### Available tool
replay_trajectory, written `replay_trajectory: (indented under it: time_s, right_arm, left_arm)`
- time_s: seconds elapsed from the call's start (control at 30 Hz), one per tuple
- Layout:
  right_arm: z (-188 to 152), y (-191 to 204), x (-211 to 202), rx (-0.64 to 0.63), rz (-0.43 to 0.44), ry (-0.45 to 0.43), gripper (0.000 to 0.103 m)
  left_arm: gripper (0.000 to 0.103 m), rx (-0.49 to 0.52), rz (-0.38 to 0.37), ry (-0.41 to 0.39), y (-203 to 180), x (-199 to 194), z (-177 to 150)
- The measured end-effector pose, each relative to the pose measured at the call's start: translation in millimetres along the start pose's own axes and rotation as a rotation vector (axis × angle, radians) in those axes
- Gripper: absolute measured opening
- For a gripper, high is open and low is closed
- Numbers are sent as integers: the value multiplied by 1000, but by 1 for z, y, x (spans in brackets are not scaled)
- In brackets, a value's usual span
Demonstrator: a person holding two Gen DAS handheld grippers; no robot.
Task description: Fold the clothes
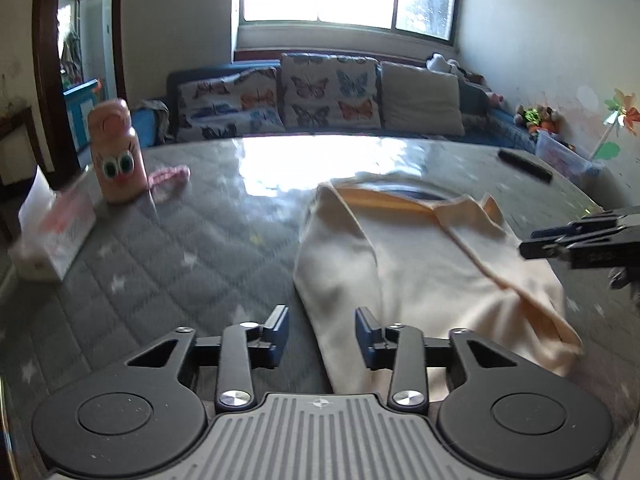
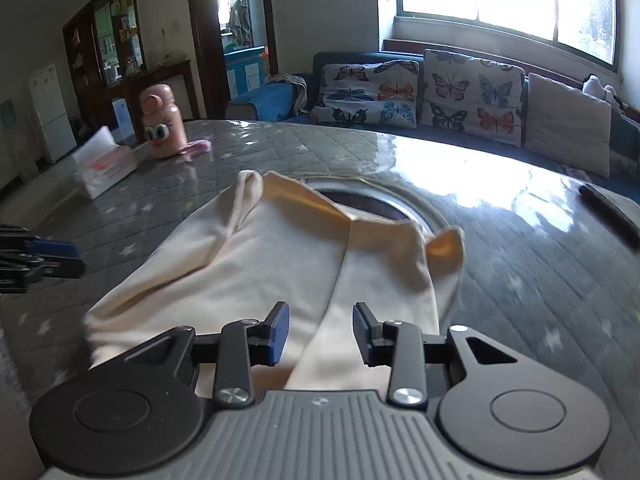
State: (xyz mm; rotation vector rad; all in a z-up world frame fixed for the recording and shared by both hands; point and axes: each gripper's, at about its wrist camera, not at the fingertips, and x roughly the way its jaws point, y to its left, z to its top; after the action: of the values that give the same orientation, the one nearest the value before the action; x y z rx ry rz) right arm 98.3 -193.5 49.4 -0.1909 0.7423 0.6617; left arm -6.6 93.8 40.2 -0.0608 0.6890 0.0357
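Left wrist view: cream garment (image 1: pixel 420 264) lay partly folded on the grey quilted bench (image 1: pixel 168 248), side panels turned inward, probably to narrow it. Left gripper (image 1: pixel 322 330) sat at its near left edge, fingers apart, holding nothing. Right gripper (image 1: pixel 576 240) entered from the right; I could not tell its finger gap here.

Right wrist view: right gripper (image 2: pixel 320 330) hovered over the near hem, fingers open and empty. Only this view showed the cabinet (image 2: pixel 104 44) and fridge (image 2: pixel 48 112); pink bottle (image 2: pixel 162 122) stood well apart.
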Motion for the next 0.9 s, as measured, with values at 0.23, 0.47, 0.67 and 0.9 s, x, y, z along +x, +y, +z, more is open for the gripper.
replay_trajectory:
  time_s: [0.23, 0.47, 0.67, 0.9]
  right_arm:
    - [28, -8, 65, 15, -30, 20, 38]
    - [34, -14, 105, 15, -50, 39, 38]
    - [30, -16, 120, 7, -58, 53, 33]
    - [30, -20, 117, 6, -91, 30, 4]
  left_arm:
    - [53, 20, 6, -12, -14, 58, 42]
    - [62, 18, 31, 15, -20, 119, 71]
    - [60, -24, 47, 42, -8, 155, 82]
    - [14, -46, 4, 82, -4, 170, 77]
